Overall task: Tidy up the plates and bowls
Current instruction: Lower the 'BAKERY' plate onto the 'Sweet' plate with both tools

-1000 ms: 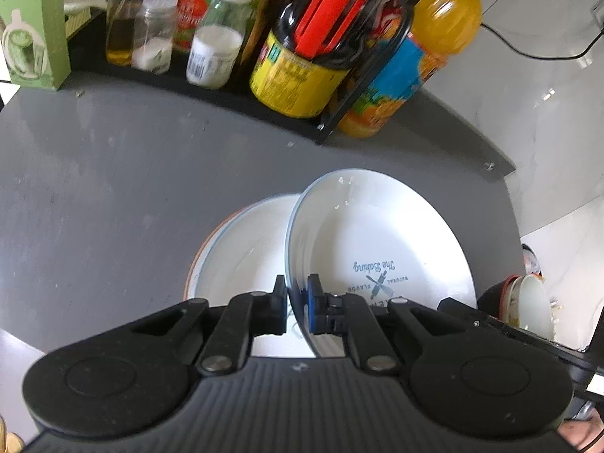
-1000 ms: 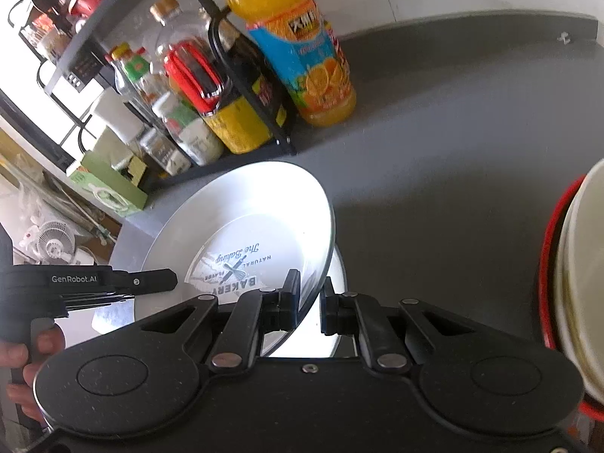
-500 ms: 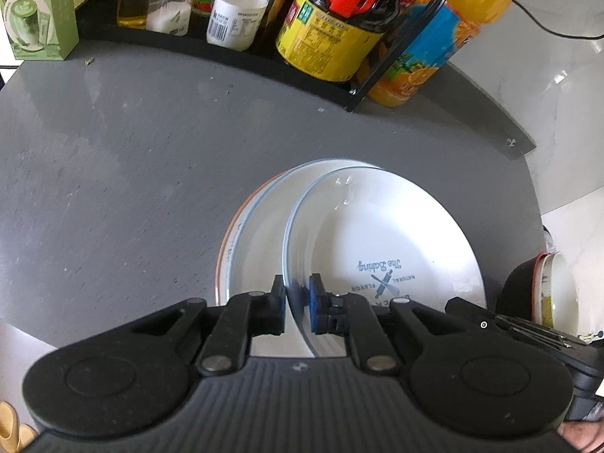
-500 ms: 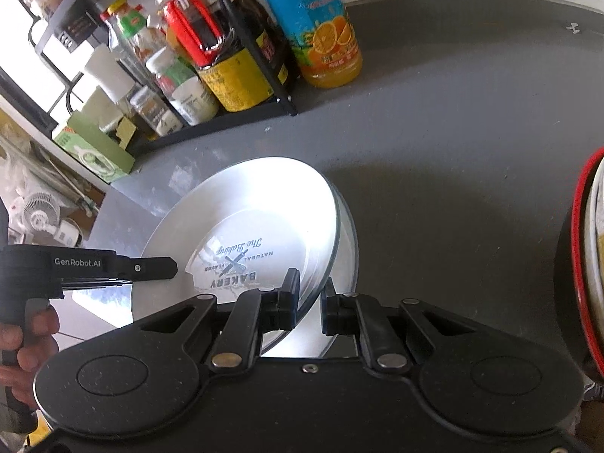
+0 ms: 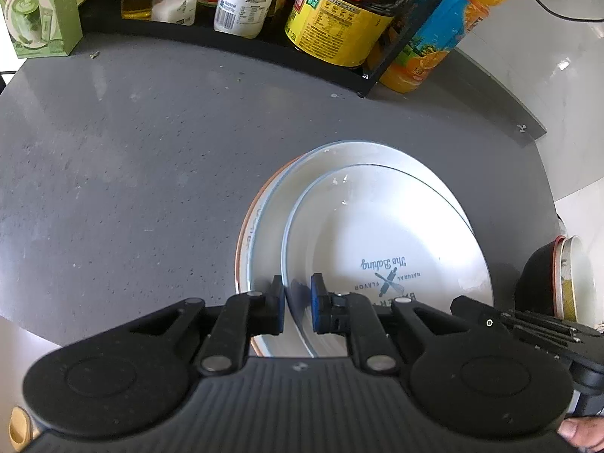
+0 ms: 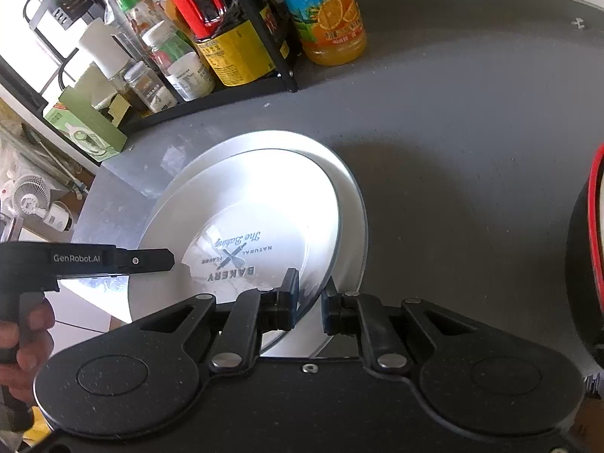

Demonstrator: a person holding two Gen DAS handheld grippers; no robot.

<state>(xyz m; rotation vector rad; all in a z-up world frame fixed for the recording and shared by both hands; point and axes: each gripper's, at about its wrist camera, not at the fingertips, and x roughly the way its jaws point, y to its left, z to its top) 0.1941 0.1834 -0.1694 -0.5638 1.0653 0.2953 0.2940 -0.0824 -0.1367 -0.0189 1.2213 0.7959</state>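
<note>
White printed plate [image 5: 385, 249] sits low centre of frame, tilted onto a stack of plates [image 5: 264, 226] on the grey surface [image 5: 132, 151]. Left tool [image 5: 297, 304]: pads straddle the plate's near rim with small gaps showing, parted, not clamped. Right tool [image 6: 310, 302]: fingers either side of the opposite rim, also parted with a gap. Nested bowls [image 5: 566, 275] at right edge. Rack of bottles [image 5: 339, 19] across top; orange juice bottle [image 6: 324, 11] beside it.
</note>
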